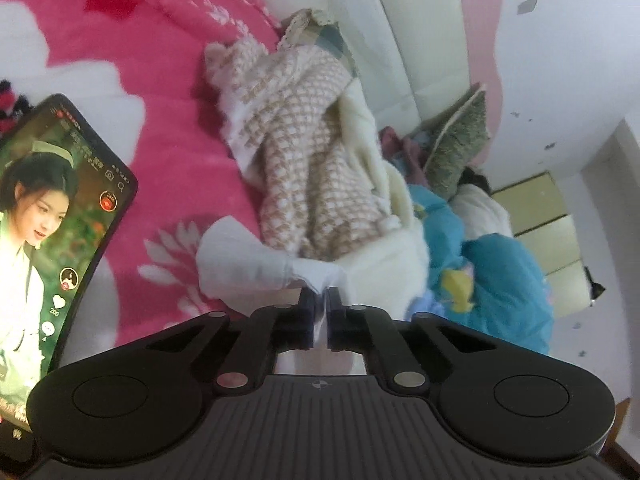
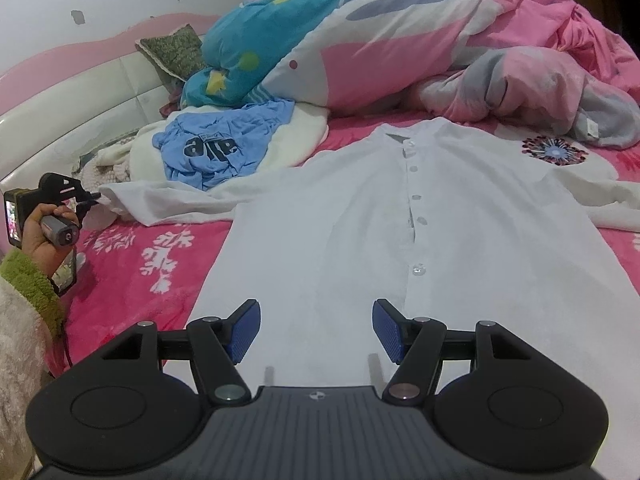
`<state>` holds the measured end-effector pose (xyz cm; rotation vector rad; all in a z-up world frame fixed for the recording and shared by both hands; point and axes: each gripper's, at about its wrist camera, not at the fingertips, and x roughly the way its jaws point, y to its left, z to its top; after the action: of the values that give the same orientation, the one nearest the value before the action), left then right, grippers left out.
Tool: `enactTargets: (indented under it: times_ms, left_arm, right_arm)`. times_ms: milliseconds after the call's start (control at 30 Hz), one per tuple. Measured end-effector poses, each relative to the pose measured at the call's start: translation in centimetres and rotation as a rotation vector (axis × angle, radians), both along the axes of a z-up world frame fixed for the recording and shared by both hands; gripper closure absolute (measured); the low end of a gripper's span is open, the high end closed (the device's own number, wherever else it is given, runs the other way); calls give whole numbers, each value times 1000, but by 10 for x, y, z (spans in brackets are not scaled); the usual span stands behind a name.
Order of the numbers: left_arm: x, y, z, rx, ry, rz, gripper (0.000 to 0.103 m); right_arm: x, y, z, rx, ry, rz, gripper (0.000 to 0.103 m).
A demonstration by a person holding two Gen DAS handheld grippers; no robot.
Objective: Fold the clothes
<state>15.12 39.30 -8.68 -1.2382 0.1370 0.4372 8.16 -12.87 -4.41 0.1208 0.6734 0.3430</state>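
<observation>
A white button-up shirt lies flat, front up, on the pink bed cover, with its collar far from me. My left gripper is shut on the end of the shirt's left sleeve; it also shows at the far left of the right wrist view, holding the sleeve end. My right gripper is open and empty, hovering over the shirt's lower hem.
A phone playing a video lies on the bed at left. A beige checked garment, a blue T-shirt, a teal pillow, a green cushion and a pink quilt are piled toward the padded headboard.
</observation>
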Motion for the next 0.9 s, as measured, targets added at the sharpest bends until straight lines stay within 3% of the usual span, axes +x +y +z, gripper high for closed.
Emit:
enactTargets:
  times_ms: [67, 167, 333, 400, 500, 700, 800, 900]
  left_arm:
    - [-5, -2, 7, 27, 4, -8, 62]
    - [-10, -4, 17, 64, 16, -12, 50]
    - [1, 7, 15, 9, 56, 9, 47]
    - [11, 13, 10, -37, 143, 16, 53]
    - [16, 17, 3, -88, 193, 24, 58]
    - [16, 11, 13, -15, 203, 18, 59]
    - [26, 9, 13, 55, 224, 15, 96]
    - [28, 0, 20, 148, 232, -2, 103]
  right_arm:
    - [-3, 2, 1, -2, -3, -4, 38]
    - [-5, 5, -1, -1, 5, -13, 38]
    - [-14, 11, 1, 1, 2, -9, 38]
    - [-18, 12, 2, -12, -12, -13, 38]
    - [-23, 9, 4, -13, -24, -37, 38]
    - [-26, -1, 0, 25, -1, -85, 38]
    - [-27, -2, -1, 35, 4, -100, 38]
    - [-30, -5, 3, 35, -12, -111, 38]
